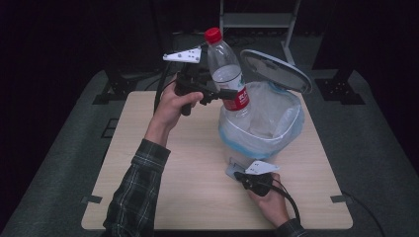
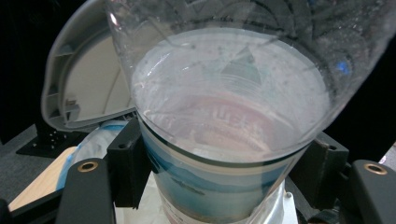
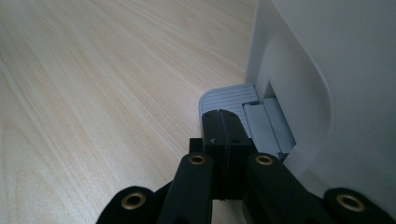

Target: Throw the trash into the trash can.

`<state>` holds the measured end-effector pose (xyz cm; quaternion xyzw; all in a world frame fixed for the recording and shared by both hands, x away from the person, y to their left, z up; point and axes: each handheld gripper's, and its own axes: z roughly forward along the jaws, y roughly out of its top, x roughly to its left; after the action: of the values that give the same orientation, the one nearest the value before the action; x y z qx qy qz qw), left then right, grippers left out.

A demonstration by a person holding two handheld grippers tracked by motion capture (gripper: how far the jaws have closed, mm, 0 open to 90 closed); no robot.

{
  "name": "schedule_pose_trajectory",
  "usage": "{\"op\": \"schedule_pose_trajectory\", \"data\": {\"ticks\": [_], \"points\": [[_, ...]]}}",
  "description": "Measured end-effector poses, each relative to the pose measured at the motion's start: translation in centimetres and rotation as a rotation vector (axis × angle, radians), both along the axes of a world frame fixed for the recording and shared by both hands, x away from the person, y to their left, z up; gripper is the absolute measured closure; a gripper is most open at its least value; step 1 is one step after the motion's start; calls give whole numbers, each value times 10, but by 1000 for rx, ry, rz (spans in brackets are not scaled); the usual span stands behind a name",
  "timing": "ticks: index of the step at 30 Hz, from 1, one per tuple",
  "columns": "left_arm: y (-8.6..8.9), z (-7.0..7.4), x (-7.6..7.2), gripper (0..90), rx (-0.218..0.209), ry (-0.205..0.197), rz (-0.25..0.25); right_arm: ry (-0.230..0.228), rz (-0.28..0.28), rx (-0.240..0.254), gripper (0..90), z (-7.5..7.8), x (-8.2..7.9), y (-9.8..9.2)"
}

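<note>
A clear plastic bottle (image 1: 225,74) with a red cap and a red label is held upright above the left rim of a white pedal bin (image 1: 262,143). My left gripper (image 1: 223,94) is shut on the bottle's lower body. In the left gripper view, the bottle (image 2: 229,116) sits between the black pads (image 2: 128,168). The bin's lid (image 1: 276,69) stands open and a clear bag lines the bin. My right gripper (image 1: 244,177) is shut with nothing between its jaws. Its tips (image 3: 224,123) rest on the grey foot pedal (image 3: 229,98) at the bin's base (image 3: 336,70).
The bin stands at the right rear of a light wooden table (image 1: 173,163). The open lid (image 2: 88,79) rises behind the bottle in the left gripper view. Dark stands and a metal frame surround the table's far side.
</note>
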<state>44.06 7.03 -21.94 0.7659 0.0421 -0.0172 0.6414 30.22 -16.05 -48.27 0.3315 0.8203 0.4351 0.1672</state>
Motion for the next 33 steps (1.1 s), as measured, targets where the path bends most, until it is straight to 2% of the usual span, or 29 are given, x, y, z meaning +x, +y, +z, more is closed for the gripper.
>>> {"op": "schedule_pose_trajectory", "data": {"ticks": [12,21,23,29,32,33], "points": [[-13,-7,2,297,14,5,-6,5,-1,2,900,0,0,0],[-14,-12,6,282,6,13,23,3,0,1,900,0,0,0],[-13,-11,6,249,-7,20,26,3,0,2,900,0,0,0],[-13,-10,7,191,-7,10,27,4,-1,2,900,0,0,0],[-11,-9,6,170,-28,19,18,10,-3,6,900,0,-1,0],[-11,-8,5,170,-21,9,26,10,-3,6,900,0,-1,0]]}}
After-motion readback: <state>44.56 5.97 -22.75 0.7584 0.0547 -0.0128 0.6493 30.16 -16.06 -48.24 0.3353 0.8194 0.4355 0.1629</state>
